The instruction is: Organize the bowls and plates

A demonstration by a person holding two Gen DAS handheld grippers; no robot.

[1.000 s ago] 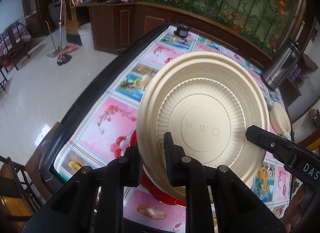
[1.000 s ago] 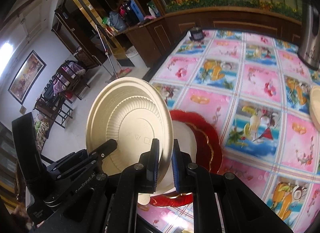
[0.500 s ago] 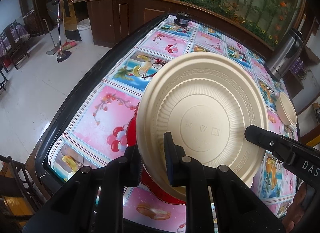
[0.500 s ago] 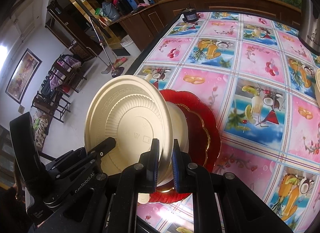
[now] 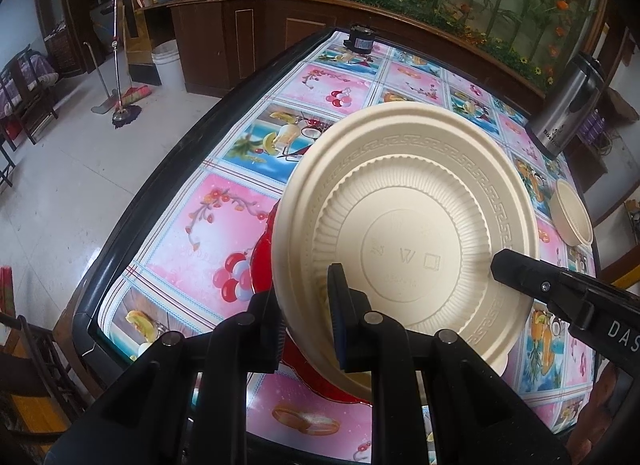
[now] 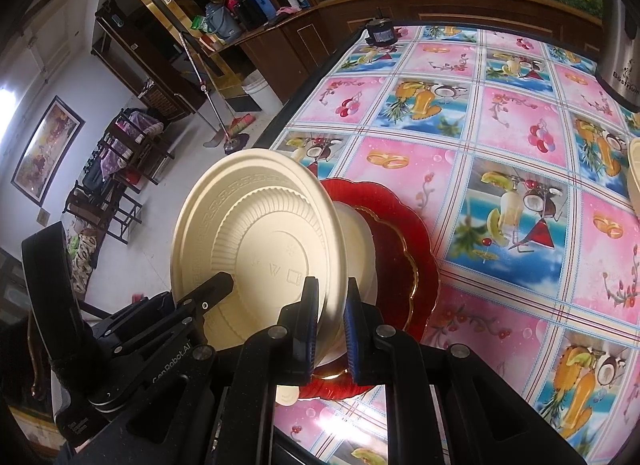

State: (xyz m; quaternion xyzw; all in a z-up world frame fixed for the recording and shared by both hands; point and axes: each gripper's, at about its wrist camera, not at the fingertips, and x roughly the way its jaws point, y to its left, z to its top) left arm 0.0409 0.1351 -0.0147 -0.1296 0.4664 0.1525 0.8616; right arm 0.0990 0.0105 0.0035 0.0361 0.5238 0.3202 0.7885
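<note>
Gripping opposite near edges of the cream ribbed plastic plate (image 5: 404, 221), both the left gripper (image 5: 306, 325) and right gripper (image 6: 330, 323) have brought it lower, tilted over the white bowl (image 6: 360, 249) on the red scalloped plate (image 6: 400, 257); stacking seems imminent. Farther right on the counter (image 6: 500, 113) waits another cream bowl (image 5: 572, 217).

Both hand-held grippers (image 6: 329, 325) clamp a tilted cream plate (image 6: 256, 249) above a red plate (image 6: 400, 261).

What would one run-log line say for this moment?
left gripper: shut on cream plastic plate | right gripper: same | below: red scalloped plate
</note>
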